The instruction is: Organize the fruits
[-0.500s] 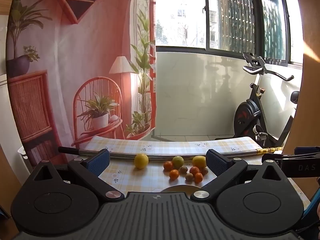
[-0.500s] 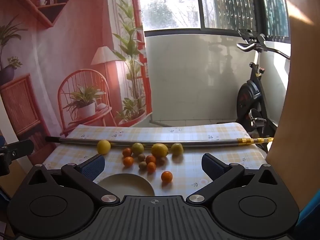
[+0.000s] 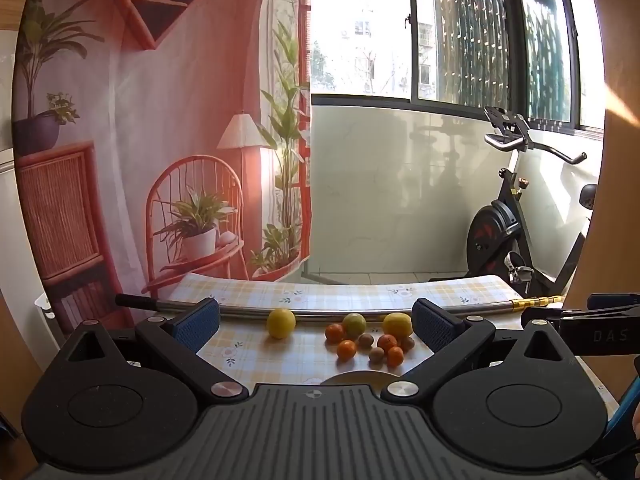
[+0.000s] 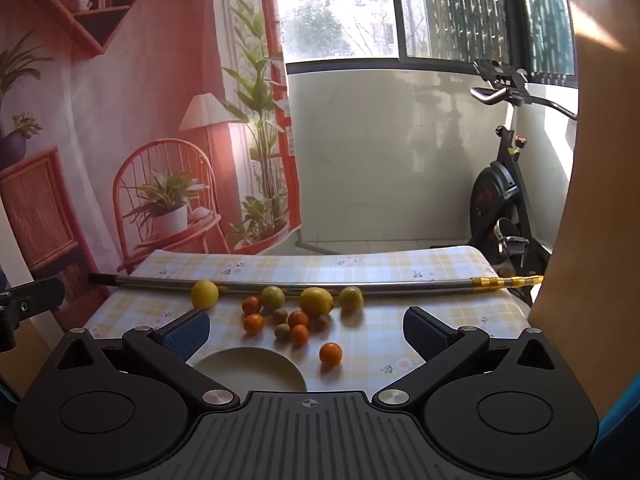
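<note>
Several fruits lie on a checked tablecloth (image 4: 440,308): a lemon (image 4: 204,294) at the left, a cluster of small oranges (image 4: 254,323), a green citrus (image 4: 272,297), brown kiwis (image 4: 280,315) and a big lemon (image 4: 316,301), plus a lone orange (image 4: 330,353) nearer me. A pale plate (image 4: 252,370) sits empty in front of the cluster. My right gripper (image 4: 306,330) is open and empty, above the plate's near side. My left gripper (image 3: 316,326) is open and empty; the lemon (image 3: 281,323), the cluster (image 3: 368,340) and the plate's rim (image 3: 360,378) show between its fingers.
A long metal pole (image 4: 360,285) lies across the table behind the fruit. An exercise bike (image 4: 504,208) stands at the right beyond the table. A printed backdrop (image 4: 140,120) hangs behind the table's left side.
Both grippers have shifted very slightly; the fruits and plate have not moved.
</note>
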